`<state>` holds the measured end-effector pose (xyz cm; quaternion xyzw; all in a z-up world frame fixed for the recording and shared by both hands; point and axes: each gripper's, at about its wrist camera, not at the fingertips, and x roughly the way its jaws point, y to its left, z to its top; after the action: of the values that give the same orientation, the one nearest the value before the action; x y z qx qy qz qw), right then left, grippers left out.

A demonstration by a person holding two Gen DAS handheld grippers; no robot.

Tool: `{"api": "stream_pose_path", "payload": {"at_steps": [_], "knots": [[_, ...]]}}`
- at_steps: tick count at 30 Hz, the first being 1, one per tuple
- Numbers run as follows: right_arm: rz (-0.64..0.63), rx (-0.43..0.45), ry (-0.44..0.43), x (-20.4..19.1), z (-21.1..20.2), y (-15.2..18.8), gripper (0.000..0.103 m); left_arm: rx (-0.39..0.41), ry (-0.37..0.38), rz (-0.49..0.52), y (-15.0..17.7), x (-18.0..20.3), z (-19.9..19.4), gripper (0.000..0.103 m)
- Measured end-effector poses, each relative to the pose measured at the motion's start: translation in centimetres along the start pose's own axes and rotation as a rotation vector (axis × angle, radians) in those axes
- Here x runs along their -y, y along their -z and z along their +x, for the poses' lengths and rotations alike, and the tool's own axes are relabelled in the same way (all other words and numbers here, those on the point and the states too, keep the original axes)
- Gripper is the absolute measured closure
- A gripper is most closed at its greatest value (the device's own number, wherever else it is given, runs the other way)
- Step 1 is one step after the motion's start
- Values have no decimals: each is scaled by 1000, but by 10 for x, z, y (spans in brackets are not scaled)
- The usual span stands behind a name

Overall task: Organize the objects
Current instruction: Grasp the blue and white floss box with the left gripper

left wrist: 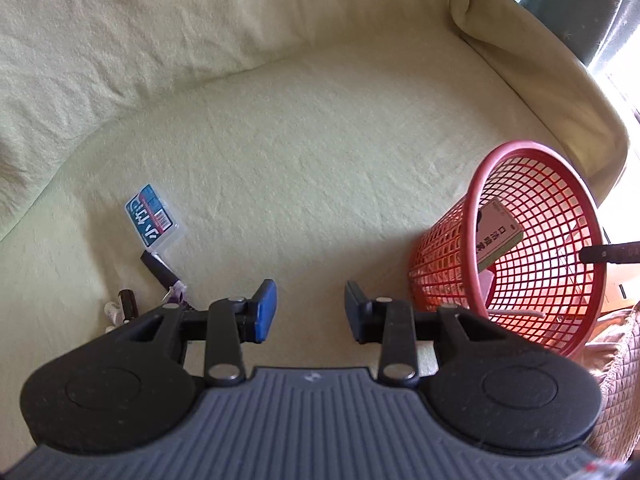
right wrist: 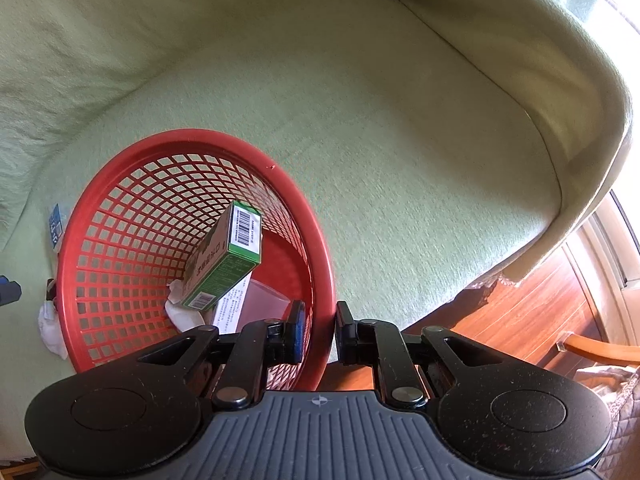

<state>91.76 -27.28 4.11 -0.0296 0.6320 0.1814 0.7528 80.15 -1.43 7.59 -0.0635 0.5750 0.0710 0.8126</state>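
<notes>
A red mesh basket (right wrist: 192, 148) sits on the pale green sofa seat and is tilted. My right gripper (right wrist: 319, 330) is shut on its near rim, one finger inside and one outside. Inside lie a green box (right wrist: 224, 256), a white paper (right wrist: 234, 304) and crumpled tissue (right wrist: 182, 314). The basket also shows in the left wrist view (left wrist: 536, 160), at right. My left gripper (left wrist: 310, 312) is open and empty above the seat. A blue-labelled clear case (left wrist: 154, 216), a dark stick-shaped item (left wrist: 160, 270) and a small dark bottle (left wrist: 128, 302) lie to its left.
The sofa backrest (left wrist: 160, 40) rises behind and the armrest (right wrist: 540, 60) curves at right. A wooden floor (right wrist: 520, 312) lies beyond the seat's right edge. White tissue (right wrist: 52, 330) lies left of the basket.
</notes>
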Motion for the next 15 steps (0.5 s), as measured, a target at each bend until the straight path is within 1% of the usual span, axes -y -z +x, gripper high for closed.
{"api": "stream_pose_path", "payload": {"at_steps": [6,9,15], "knots": [[-10,-14,30,-3,2,0,94,-27,-25,-18,13,-22,9,72],[-3,-9,25,-6,-1,1,94,-29,-43,-27,18,-35,13,72],[20,-16,38,-9,-4,1,94,-24,-90,-77,27,-75,25,71]]}}
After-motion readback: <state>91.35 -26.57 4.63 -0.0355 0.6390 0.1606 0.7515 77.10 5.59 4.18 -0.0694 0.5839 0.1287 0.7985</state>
